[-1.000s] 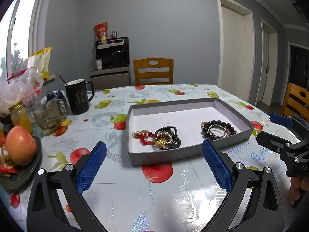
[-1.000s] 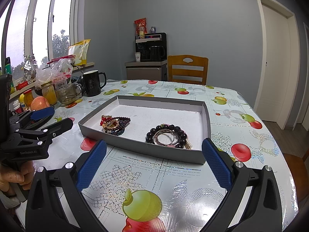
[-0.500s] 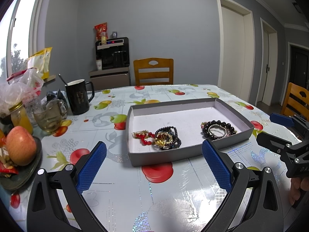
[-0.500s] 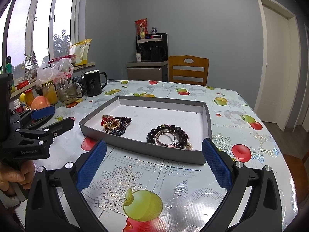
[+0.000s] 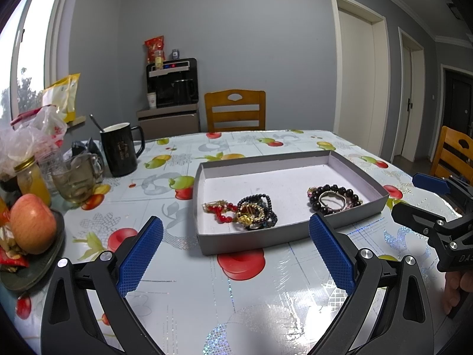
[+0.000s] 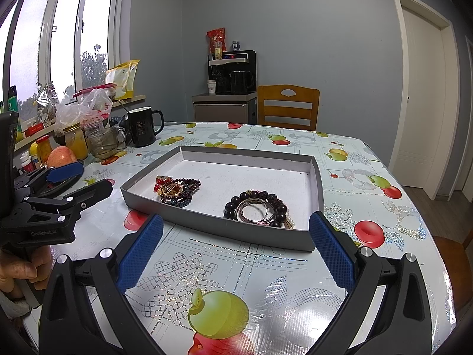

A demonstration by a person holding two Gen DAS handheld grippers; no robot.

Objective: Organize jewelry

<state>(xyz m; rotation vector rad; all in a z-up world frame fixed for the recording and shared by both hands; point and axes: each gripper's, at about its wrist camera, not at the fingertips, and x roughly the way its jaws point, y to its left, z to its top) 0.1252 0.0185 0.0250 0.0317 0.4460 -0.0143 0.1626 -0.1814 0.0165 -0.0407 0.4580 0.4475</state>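
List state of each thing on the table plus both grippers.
left gripper: open, holding nothing
right gripper: open, holding nothing
gray tray: lidless, flat on table
red-and-gold jewelry pile: tangled, in tray
dark bead bracelet pile: in tray, apart from the other pile
black mug: upright, spoon inside

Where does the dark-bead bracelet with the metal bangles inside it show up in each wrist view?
Left wrist view: the dark-bead bracelet lies in the gray tray, near its right front corner.
Right wrist view: the same bracelet sits centre frame, against the tray's near wall toward its right end.
Shared landmark: the black mug beyond the tray's left side.
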